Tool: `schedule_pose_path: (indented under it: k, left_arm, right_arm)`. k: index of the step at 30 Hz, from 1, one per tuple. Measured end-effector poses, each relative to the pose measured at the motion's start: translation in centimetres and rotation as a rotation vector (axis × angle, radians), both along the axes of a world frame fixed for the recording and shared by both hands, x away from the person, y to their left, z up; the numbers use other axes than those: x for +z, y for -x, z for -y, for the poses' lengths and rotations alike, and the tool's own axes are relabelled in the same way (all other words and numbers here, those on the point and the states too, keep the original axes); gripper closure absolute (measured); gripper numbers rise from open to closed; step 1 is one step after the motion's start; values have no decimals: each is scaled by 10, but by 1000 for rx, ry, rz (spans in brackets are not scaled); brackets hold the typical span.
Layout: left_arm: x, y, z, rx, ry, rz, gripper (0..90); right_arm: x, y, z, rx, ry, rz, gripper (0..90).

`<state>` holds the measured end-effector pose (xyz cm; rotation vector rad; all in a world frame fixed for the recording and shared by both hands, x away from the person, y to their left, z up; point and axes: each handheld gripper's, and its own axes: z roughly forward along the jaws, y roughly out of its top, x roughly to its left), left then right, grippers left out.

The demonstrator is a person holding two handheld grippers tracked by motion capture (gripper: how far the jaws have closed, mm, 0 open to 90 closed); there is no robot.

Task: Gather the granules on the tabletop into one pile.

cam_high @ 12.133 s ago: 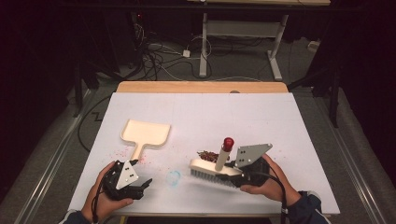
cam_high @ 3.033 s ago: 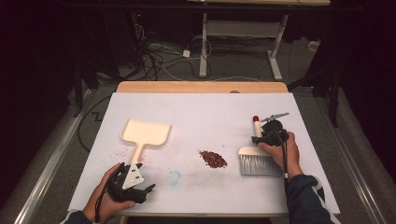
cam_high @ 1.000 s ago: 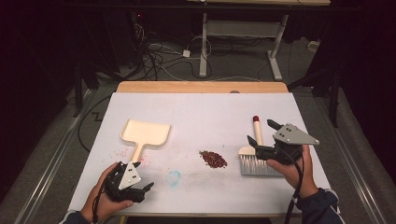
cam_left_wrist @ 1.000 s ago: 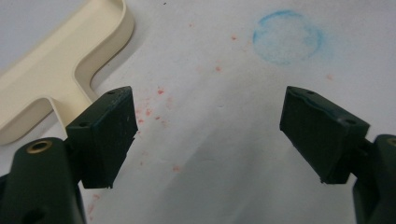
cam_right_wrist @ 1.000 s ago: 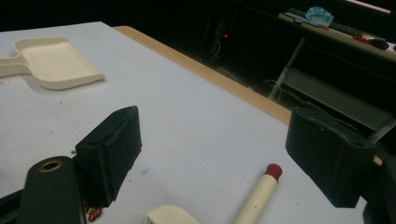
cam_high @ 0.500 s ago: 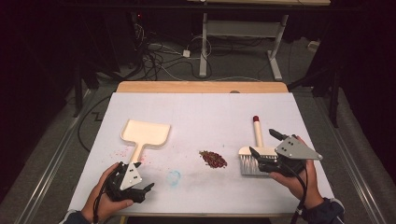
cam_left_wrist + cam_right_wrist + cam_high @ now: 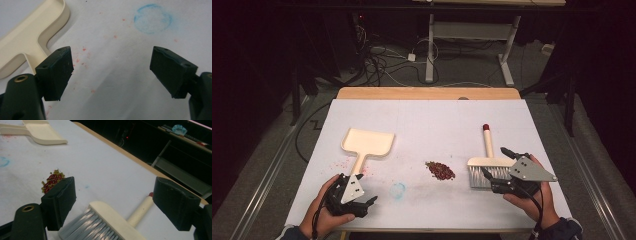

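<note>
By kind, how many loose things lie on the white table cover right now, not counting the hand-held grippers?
Dustpan: 1
Brush: 1
Pile of red and green bits: 1
Total: 3

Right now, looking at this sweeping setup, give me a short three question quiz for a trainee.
1. True or false: the right gripper is shut on the brush.
2. What lies between the dustpan and the brush? A) pile of beans B) a cup C) a sponge
3. Fill in: the left gripper has its jaws ____.

Key: 1 false, its jaws stand apart above the brush. 2 A. 3 open.
</note>
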<state>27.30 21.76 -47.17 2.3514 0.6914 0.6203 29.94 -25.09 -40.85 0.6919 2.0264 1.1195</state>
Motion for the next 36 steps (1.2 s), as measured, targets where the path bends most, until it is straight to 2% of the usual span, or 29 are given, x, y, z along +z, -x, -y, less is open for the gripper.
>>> schedule_pose_path:
  k: [3,9,16,19,22,26,30,34,36]
  left_arm:
    - [0,0,0,3,-4,3,183]
    - [0,0,-1,19,0,3,182]
    - [1,1,-1,23,7,16,183]
    - [3,2,-1,23,20,23,183]
    - [4,1,-1,27,22,39,183]
    - [5,0,-1,33,36,47,183]
    - [4,1,1,22,28,43,182]
    - [3,2,0,16,23,42,182]
    - [3,2,-1,22,36,40,182]
  right_arm:
    - [-7,1,1,-5,21,0,202]
    - [-23,3,7,17,4,-45,206]
    - [-42,11,15,5,32,-79,205]
    - [-51,16,20,4,24,-113,204]
    - [-57,19,22,8,44,-140,204]
    - [-54,22,21,32,30,-125,202]
    - [-50,24,20,31,24,-109,202]
    - [-49,25,17,27,41,-98,202]
    - [-48,25,15,21,54,-85,202]
